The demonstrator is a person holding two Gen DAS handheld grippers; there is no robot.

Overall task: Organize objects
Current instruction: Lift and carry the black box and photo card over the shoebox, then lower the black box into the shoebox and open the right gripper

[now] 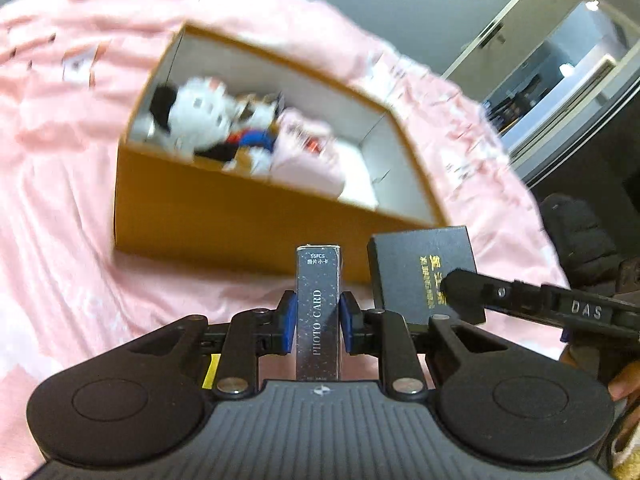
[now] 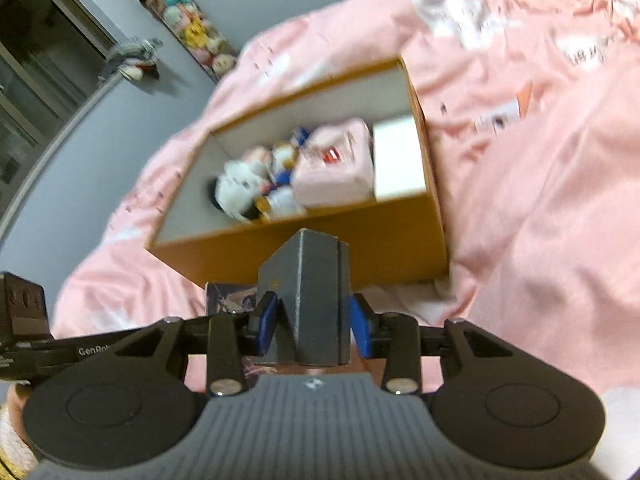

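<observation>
Grey wall point(image 2: 248, 4), pink bedspread point(image 1: 60, 184), dark window point(image 2: 36, 60)

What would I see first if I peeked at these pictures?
Probably the big orange box sitting open on the pink blanket, with a white plush toy and a pink bundle inside. Right up close, the left gripper pinches a silver photo card pack, and the right gripper pinches a black box.

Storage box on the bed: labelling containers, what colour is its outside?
Orange-brown outside, white inside; clearest in the left wrist view.
</observation>
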